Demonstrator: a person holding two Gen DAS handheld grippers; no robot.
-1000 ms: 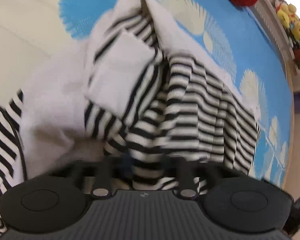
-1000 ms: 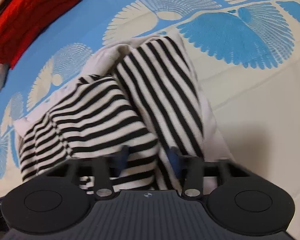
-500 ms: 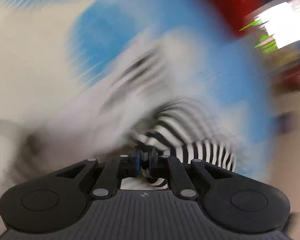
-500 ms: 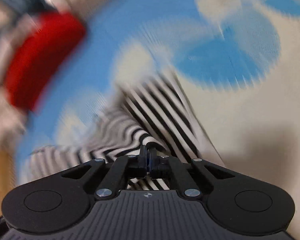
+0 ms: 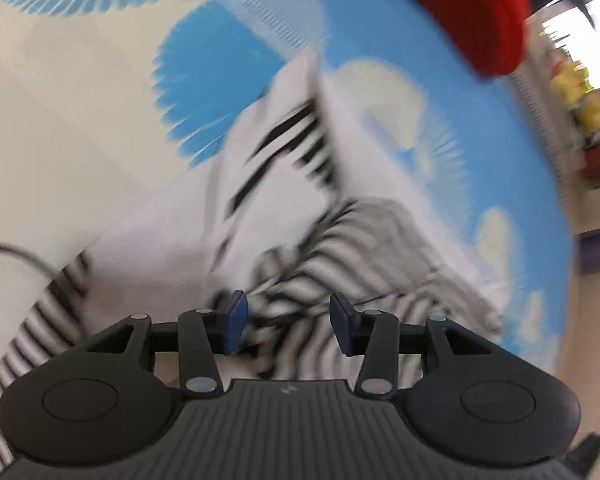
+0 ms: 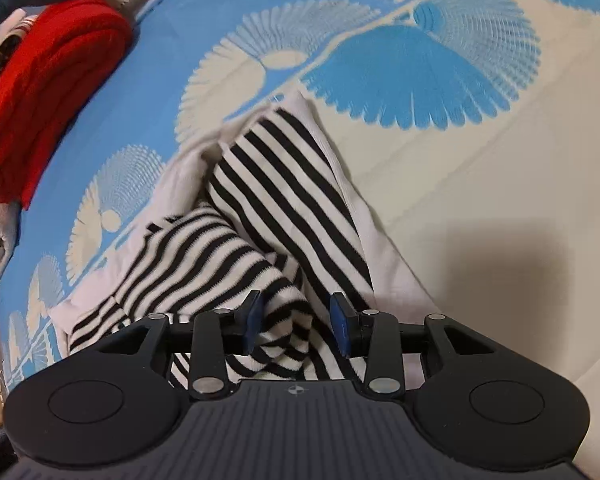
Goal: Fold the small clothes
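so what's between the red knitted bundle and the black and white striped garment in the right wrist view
Only bare bedsheet: the blue and cream fan-patterned sheet separates the red knitted bundle from the black and white striped garment, seen clearly in the right wrist view.

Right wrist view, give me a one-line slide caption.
Open right gripper poised over a rumpled black-and-white striped garment on a blue and cream patterned cloth.

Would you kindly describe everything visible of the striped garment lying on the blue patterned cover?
The striped garment is a soft knit in black and white stripes with plain white panels along its edges. It lies crumpled on the blue and cream patterned cover, two striped folds crossing each other. The right gripper is open, a striped fold between its fingers; the left gripper is also open over the bunched fabric, which is blurred there.
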